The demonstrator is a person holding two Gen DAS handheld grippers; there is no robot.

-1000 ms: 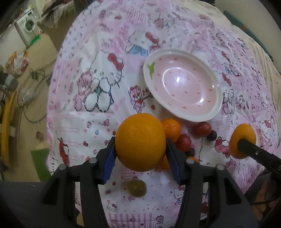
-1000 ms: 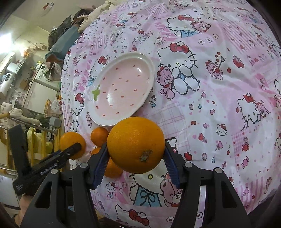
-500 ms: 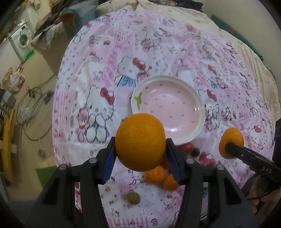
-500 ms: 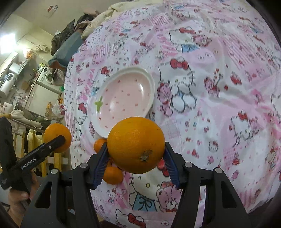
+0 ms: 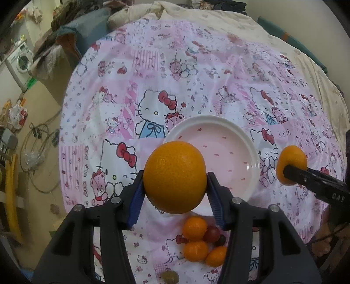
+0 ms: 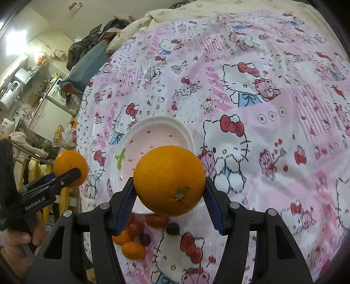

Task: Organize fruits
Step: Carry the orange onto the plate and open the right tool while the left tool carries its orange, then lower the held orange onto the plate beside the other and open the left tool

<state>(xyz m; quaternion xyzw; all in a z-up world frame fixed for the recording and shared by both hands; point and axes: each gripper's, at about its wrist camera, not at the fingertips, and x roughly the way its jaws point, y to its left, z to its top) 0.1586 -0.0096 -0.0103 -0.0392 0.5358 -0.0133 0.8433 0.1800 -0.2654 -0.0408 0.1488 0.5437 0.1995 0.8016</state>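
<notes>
My left gripper (image 5: pixel 175 181) is shut on a large orange (image 5: pixel 175 174) and holds it high above the near rim of the pink plate (image 5: pixel 231 148). My right gripper (image 6: pixel 169 190) is shut on another large orange (image 6: pixel 168 181), also high above the plate (image 6: pixel 153 135). Each gripper shows in the other's view, the right one with its orange (image 5: pixel 292 162) at the right, the left one with its orange (image 6: pixel 70 167) at the left. Small tangerines (image 5: pixel 195 244), red grapes (image 5: pixel 211 234) and a green grape (image 5: pixel 170 277) lie on the cloth near the plate.
The table is round under a pink Hello Kitty cloth (image 5: pixel 153 91). A cream blanket (image 5: pixel 218 17) lies beyond it. To the left are a floor with cables (image 5: pixel 37 139), a washing machine (image 5: pixel 20 63) and yellow chair parts (image 5: pixel 11 192).
Both grippers have risen and pulled back with their oranges. The plate and the loose fruit look smaller and lower in both views.
</notes>
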